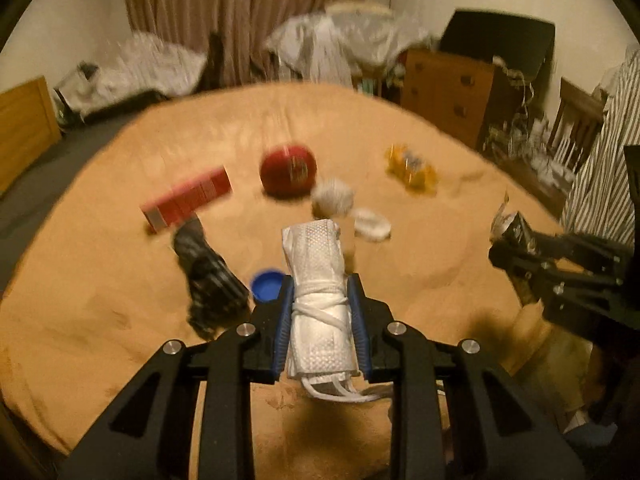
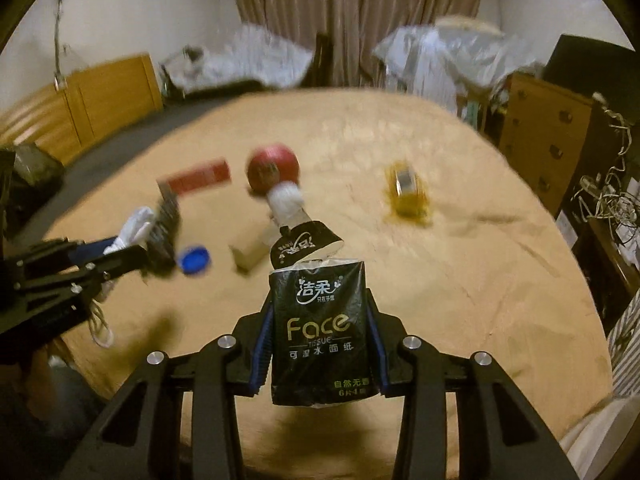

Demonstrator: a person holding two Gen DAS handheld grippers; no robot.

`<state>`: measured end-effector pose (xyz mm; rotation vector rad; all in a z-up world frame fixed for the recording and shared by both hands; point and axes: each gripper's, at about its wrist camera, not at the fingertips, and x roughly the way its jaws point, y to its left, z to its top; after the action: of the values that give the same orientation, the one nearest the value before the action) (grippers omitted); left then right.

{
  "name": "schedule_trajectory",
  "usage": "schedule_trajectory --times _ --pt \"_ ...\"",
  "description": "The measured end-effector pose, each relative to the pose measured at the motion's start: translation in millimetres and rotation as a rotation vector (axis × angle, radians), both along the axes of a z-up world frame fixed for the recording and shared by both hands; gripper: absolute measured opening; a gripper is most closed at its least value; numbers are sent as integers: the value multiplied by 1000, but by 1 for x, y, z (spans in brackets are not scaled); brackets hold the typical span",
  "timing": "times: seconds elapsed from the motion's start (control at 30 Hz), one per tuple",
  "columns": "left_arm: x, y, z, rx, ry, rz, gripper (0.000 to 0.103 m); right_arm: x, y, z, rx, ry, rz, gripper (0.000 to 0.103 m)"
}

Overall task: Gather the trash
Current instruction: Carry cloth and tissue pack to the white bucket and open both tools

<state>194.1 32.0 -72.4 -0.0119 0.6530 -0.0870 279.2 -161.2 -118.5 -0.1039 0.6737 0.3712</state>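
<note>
L jaws grip mask (image 1: 318, 304), R tissue pack (image 2: 320, 332)

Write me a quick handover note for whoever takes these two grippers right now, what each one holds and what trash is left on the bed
Left gripper: shut on a rolled white face mask, lifted off the blanket.
Right gripper: shut on a black tissue packet, top flap torn open.
Neither is binned yet; no bin shows in either view.
Left on the tan blanket: red box, red ball, yellow wrapper, blue bottle cap, black ribbed object, white fluffy wad, small white piece, cardboard piece.
Next: probably drop both items, then return for the rest.
</note>
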Motion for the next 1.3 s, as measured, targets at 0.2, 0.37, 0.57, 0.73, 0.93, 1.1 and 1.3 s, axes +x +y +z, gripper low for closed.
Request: schedule_trajectory --times 0.2,0.37,0.57,0.73,0.93,1.1,1.3 --pt "-44 0 35 39 -180 68 26 -50 2 40 100 -160 -28 42" --pt "-82 -3 50 71 -325 127 26 -95 5 58 136 -277 -25 42" --pt "-109 -3 61 84 -398 172 26 -134 4 64 166 -339 -37 43" --pt "-114 -3 64 78 -415 191 26 -151 0 67 184 -352 -47 43" --pt "-118 -6 65 82 -416 188 26 -156 5 70 178 -357 -43 43" --pt "-121 -8 65 80 -418 187 26 -154 3 73 180 -360 -43 43" --pt "-122 -16 70 76 -418 156 26 -157 -6 80 176 -364 -62 43"
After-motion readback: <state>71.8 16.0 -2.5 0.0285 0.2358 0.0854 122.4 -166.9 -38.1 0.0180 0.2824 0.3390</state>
